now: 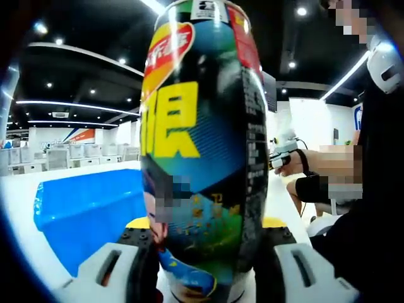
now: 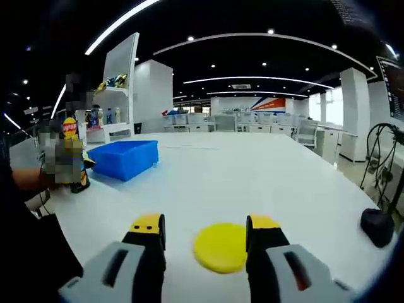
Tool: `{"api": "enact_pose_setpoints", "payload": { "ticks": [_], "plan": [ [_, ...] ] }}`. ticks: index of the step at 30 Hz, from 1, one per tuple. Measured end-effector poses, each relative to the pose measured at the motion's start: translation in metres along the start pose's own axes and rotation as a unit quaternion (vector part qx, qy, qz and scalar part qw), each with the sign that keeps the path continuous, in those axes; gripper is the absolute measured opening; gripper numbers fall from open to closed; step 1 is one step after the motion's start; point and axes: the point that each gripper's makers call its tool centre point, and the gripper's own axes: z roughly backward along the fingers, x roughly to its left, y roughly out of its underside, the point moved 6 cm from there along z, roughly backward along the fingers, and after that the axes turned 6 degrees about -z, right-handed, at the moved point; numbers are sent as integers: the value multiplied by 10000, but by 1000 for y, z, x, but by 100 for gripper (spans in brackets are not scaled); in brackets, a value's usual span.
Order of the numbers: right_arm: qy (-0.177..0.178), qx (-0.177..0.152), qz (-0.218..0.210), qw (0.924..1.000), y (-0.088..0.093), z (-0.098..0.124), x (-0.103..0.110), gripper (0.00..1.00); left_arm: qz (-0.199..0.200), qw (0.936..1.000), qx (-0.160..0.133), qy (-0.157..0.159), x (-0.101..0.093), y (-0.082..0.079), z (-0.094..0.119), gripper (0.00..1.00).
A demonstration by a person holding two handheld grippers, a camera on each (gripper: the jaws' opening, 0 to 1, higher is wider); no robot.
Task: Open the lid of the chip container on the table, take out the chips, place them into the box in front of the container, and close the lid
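In the left gripper view, the left tongs are clenched on the chip can. One jaw presses on each side of the can near its bottom. The can stands upright and very close to the camera. Its top cannot be seen well here.

In the right gripper view, the right tongs hang low over the white surface. A round yellow lid lies flat on the surface between the two jaws. The jaws stand apart, with a small gap on each side of the lid, so these tongs look released.

Farther off, toward the left edge of the surface, the chip can shows again, small and partly blurred. Just beside it sits the blue box. The left gripper view shows the same blue box close behind the can. From both views, what is inside the box cannot be told.

So the first step looks done: the lid is most likely off the can and is lying on the surface. The rest seems to be left. The chips have to come out and go into the blue box. Then the lid has to go back on the can.
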Motion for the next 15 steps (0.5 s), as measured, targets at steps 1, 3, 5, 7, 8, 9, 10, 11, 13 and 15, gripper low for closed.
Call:
{"api": "enact_pose_setpoints", "payload": {
  "ticks": [1,3,5,7,8,9,10,11,13,15],
  "plan": [
    [69,54,48,9999,2,-1,-2,54,0,10000,0,0,0,0,0,60],
    [182,151,184,9996,6,-3,-2,57,-1,10000,1,0,0,0,0,60],
    [238,226,204,9993,9,-6,-4,58,-2,10000,1,0,0,0,0,60],
    [239,250,203,9992,11,-7,-5,58,-2,10000,2,-1,0,0,0,60],
    [236,268,146,9993,13,-8,-5,58,-3,10000,2,-2,0,0,0,60],
    [230,273,122,9993,14,-9,-6,58,-3,10000,2,-2,0,0,0,60],
    [230,286,117,9993,15,-10,-7,58,-4,10000,2,-3,0,0,0,60],
    [241,300,119,9992,16,-11,-7,58,-4,10000,3,-3,0,0,0,60],
    [237,315,119,9992,18,-12,-5,58,-5,10000,3,-4,0,0,0,60],
    [245,325,102,9991,19,-15,-4,58,-5,10000,4,-4,0,0,0,60]
  ]
}}
